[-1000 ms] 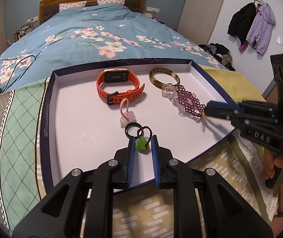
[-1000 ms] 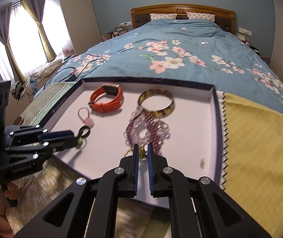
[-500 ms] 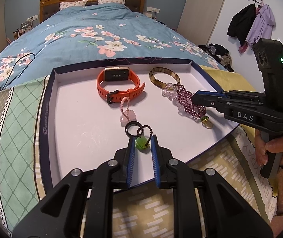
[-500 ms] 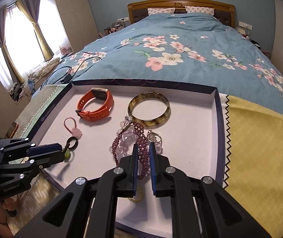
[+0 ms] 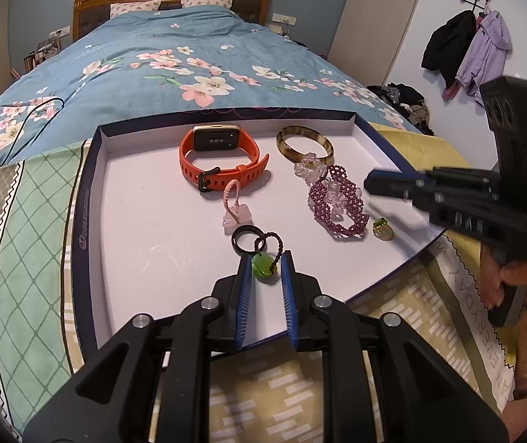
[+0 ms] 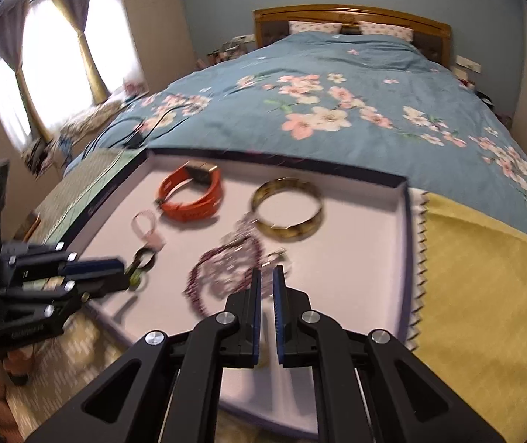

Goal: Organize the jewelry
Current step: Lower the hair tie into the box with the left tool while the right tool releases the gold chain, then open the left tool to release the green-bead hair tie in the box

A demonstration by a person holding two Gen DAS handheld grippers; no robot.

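Note:
A shallow white tray (image 5: 141, 229) with a dark rim lies on the bed. In it are an orange smartwatch (image 5: 219, 158), an amber bangle (image 5: 305, 144), a purple and clear beaded bracelet (image 5: 337, 199), a pink charm on a loop (image 5: 236, 214), a gold ring with a green stone (image 5: 383, 229) and a green bead charm with dark rings (image 5: 261, 264). My left gripper (image 5: 266, 260) sits around the green charm, jaws slightly apart. My right gripper (image 6: 266, 277) is nearly closed and empty, above the beaded bracelet (image 6: 226, 269); it shows in the left wrist view (image 5: 368, 184).
The tray (image 6: 355, 265) rests on a patterned blanket (image 5: 23, 221) at the foot of a bed with a blue floral duvet (image 5: 175, 70). A yellow cloth (image 6: 485, 277) lies right of the tray. Black cables (image 5: 12, 122) lie on the duvet at left.
My right gripper let go of the gold ring, which now lies on the tray, and has lifted and drawn back over the beaded bracelet. My left gripper has stayed at the green charm.

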